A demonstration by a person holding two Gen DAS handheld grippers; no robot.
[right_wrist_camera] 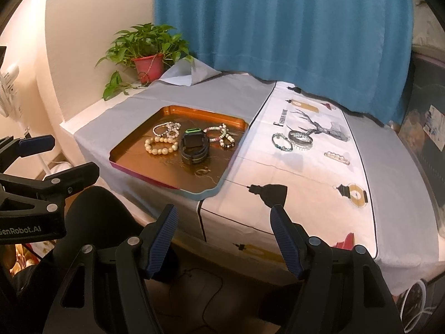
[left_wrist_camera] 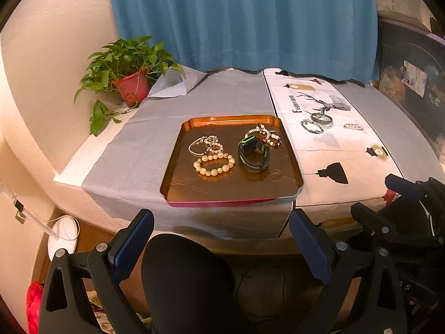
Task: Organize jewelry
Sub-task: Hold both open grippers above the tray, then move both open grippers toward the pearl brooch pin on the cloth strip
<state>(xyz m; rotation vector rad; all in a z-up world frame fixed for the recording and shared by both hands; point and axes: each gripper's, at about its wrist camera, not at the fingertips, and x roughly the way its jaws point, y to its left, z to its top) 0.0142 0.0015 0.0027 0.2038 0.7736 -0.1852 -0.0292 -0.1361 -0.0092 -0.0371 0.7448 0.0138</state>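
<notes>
Both claws, left (left_wrist_camera: 221, 235) and right (right_wrist_camera: 224, 235), released, off the bench's near edge. Beaded bracelet (right_wrist_camera: 281, 141) looks light, floppy; pinch one strand.

Left gripper (left_wrist_camera: 221, 224) and right gripper (right_wrist_camera: 224, 222) hover side by side, fingers spread wide, holding nothing.

a tray (left_wrist_camera: 289, 164) holding bracelets (left_wrist_camera: 214, 164) and a watch (left_wrist_camera: 253, 157) sits left of loose bracelets (left_wrist_camera: 317, 122) on the cloth (left_wrist_camera: 333, 144).
</notes>
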